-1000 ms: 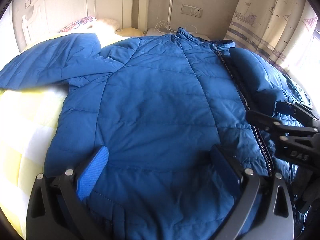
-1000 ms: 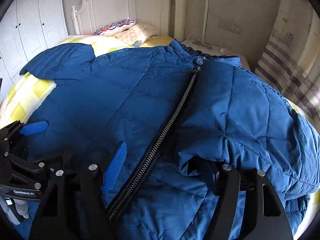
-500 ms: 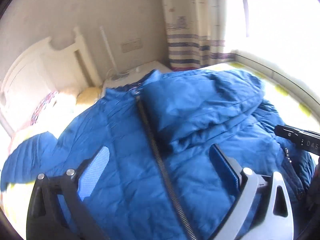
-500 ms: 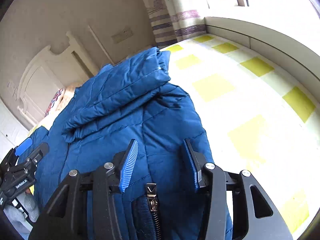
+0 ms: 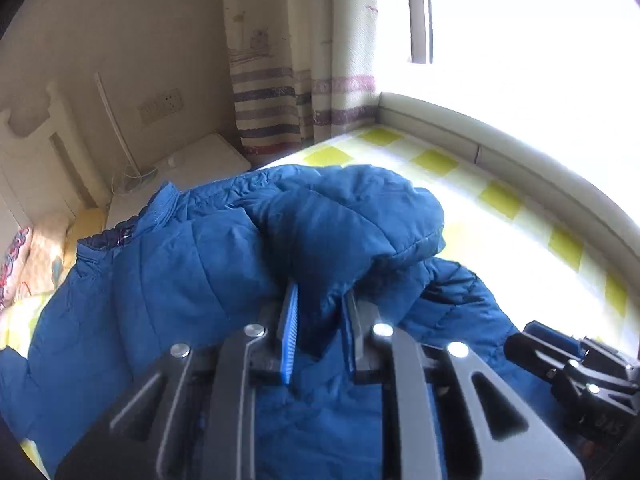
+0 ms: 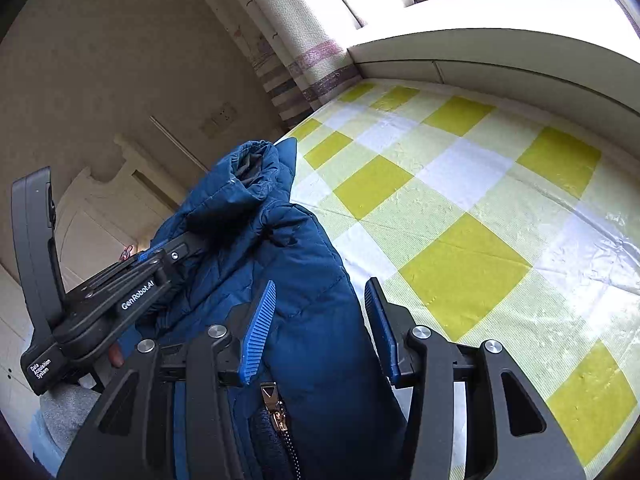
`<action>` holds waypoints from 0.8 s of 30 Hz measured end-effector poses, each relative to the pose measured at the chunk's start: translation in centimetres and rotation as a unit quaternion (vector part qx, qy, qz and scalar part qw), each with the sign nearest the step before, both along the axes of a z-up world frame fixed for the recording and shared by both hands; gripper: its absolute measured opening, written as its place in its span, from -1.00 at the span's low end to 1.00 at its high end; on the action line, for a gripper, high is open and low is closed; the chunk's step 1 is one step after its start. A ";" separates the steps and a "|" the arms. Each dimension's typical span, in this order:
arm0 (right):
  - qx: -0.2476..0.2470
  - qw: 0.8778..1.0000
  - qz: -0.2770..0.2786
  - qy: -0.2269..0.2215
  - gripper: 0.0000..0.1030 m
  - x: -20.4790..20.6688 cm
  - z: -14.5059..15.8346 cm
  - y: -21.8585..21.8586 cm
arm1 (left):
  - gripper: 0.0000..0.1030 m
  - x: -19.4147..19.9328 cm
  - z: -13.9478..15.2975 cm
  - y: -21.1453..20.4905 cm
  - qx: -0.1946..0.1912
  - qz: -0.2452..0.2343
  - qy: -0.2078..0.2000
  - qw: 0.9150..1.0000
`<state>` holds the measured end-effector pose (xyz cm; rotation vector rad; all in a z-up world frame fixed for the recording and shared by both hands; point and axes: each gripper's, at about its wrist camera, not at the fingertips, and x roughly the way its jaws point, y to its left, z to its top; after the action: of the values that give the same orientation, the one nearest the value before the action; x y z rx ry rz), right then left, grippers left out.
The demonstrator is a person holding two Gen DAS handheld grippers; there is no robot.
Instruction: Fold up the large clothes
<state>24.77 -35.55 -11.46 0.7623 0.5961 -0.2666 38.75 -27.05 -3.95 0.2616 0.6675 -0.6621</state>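
Both grippers are taking hold of the jacket (image 5: 192,264) edge. The left gripper (image 5: 318,330) has just clamped a fold; the right gripper (image 6: 320,332) stands half-narrowed around the hem, grip uncertain. Next, I judge, lift together and fold over.

Running off the left wrist view's bottom and left edges: the blue jacket (image 5: 168,280). Covering the sleeve's lower fold: the left hand-held gripper (image 5: 318,334). Washing out to white: the window (image 5: 520,20). Lying under the jacket, the bed (image 6: 460,208) being partly hidden; zipper pull (image 6: 276,416) being cut by the bottom edge.
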 end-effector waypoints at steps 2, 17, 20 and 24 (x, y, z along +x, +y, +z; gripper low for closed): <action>-0.002 1.000 -0.002 -0.004 -0.12 0.0 0.1 -0.1 | -0.67 1.2 2.3 5.4 -0.133 0.047 0.043 0.989; -0.001 1.000 0.002 -0.002 -0.06 -0.4 0.1 0.0 | 0.48 1.0 -5.8 38.7 -0.398 0.295 0.209 0.843; -0.003 1.000 0.000 0.002 -0.06 -0.3 0.1 0.0 | 0.53 2.7 -5.2 38.7 -0.383 0.311 0.212 0.844; -0.004 1.000 -0.002 0.003 -0.06 -0.3 0.2 0.1 | 0.45 6.1 -5.4 37.1 -0.336 0.335 0.213 0.854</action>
<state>24.47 -35.50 -11.27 0.7550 0.5990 -0.2759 44.87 10.09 -9.33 -0.7716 0.8410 -0.2332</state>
